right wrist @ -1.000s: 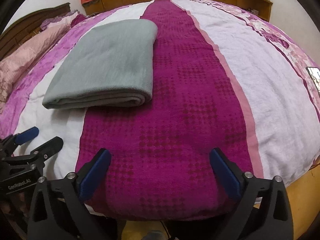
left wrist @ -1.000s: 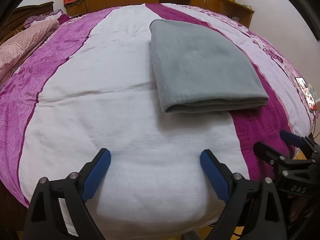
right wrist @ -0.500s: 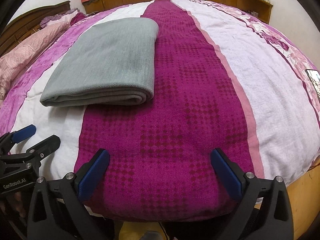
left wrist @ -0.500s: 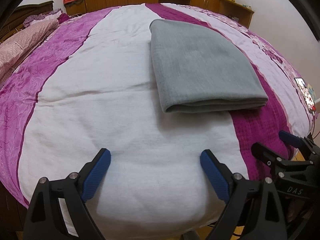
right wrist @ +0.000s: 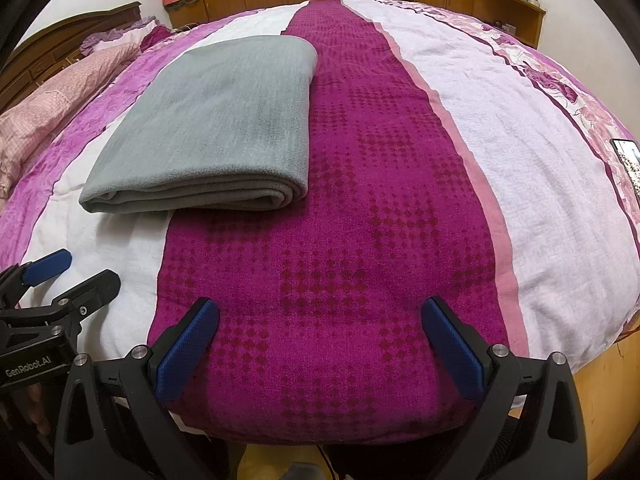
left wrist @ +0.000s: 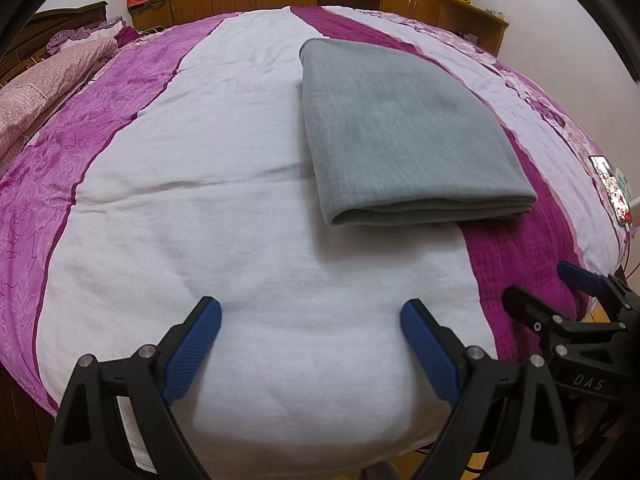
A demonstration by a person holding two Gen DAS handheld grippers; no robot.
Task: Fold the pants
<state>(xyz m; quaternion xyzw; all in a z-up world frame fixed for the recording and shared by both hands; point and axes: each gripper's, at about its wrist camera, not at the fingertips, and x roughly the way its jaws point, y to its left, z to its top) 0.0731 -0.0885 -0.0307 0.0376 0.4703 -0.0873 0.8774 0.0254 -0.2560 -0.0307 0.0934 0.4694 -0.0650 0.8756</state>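
Almost nothing has moved since the earlier frames: both cameras drifted back a touch and the pants sit slightly higher in frame, nothing else. Gray pants (left wrist: 404, 132) lie folded in a flat rectangle, upper right of centre in the left view, upper left in the right view (right wrist: 216, 128). They straddle the white and dark magenta stripes of the bedspread (left wrist: 224, 208). Stacked layers show at the near edge, fold looks tidy.

Left gripper (left wrist: 312, 344) hangs over the white stripe at bottom of frame, fingers spread wide, holding nothing, well apart from the pants. Right gripper (right wrist: 320, 344) does the same over the magenta stripe, fingers wide apart, nothing between them. Each gripper shows in the other's lower corner.

Judgement: folding looks finished, this reads as the end-of-task retreat. If anything is left, it's squaring the near edge or one more fold, which would need both grippers to reach forward and pinch the near corners. A phone (right wrist: 628, 160) lies at the right edge of the bed, out of the way.
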